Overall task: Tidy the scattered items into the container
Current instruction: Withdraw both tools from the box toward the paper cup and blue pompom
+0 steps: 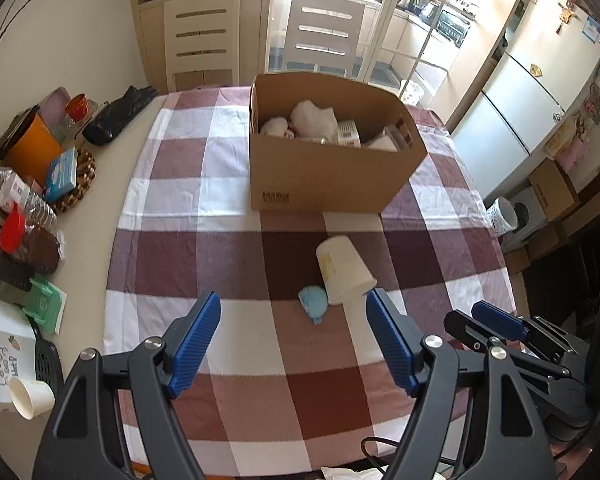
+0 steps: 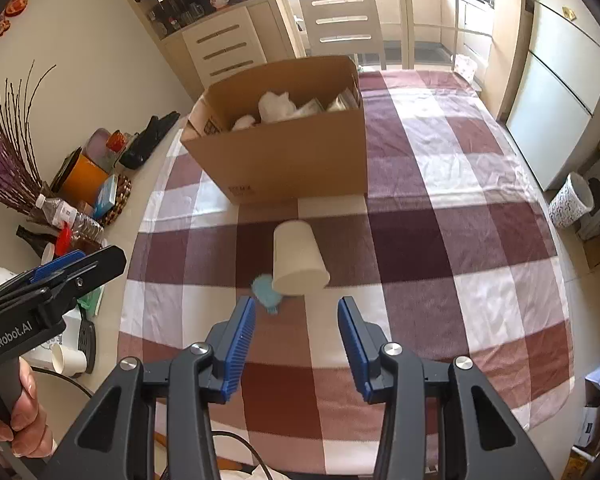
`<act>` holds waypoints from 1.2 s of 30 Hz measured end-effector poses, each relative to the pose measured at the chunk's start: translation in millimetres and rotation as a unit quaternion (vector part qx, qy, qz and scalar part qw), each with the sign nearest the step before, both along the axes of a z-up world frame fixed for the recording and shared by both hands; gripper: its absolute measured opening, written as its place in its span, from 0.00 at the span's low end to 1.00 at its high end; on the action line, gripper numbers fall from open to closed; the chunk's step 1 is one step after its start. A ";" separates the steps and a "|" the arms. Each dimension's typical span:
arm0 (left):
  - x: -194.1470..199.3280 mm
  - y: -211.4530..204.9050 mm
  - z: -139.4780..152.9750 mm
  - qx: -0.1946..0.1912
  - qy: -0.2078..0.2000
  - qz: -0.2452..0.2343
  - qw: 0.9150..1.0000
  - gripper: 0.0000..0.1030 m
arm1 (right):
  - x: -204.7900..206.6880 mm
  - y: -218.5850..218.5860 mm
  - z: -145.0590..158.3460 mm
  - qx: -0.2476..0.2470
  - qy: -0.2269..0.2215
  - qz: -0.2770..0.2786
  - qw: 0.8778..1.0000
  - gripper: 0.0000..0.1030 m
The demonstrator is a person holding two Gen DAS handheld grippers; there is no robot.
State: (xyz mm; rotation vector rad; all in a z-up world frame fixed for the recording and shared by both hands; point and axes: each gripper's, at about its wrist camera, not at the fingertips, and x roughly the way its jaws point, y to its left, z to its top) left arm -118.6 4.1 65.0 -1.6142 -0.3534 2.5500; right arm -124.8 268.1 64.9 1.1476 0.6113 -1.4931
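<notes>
At the bottom of the left wrist view the left gripper [image 1: 294,344] is hanging with its jaws spread wide and nothing between them. In the lower middle of the right wrist view the right gripper [image 2: 296,338] is standing narrower but also parted and empty.

Just above both, at mid-frame on the checked tablecloth [image 1: 188,248], a paper cup [image 1: 346,274] is lying on its side, with a small blue item [image 1: 314,303] touching its rim end. Further up, the cardboard box [image 1: 332,176] is sitting open and already holding white soft things and packets.

In my judgement the cup is likely to roll or crush if a pad is pushing it sideways, and the blue item could get nudged away or pinched together with it.

What the blue item is stays hard to make out. The box walls are hiding most of its contents, and the frame edges are cutting off the clutter at far left.
</notes>
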 end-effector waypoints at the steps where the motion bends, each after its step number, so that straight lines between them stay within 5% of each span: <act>1: 2.4 0.7 -1.8 0.001 -0.003 0.000 1.000 0.74 | 1.1 2.4 -1.4 0.002 0.000 0.000 1.000 0.42; 23: 41.2 18.7 -72.1 0.047 -0.101 -0.008 0.994 0.75 | 5.4 44.9 -56.2 0.059 -0.026 -0.009 0.998 0.42; 36: -15.1 15.9 -148.0 0.064 -0.150 0.037 0.986 0.75 | -22.4 -26.4 -80.2 0.062 -0.066 0.005 0.996 0.42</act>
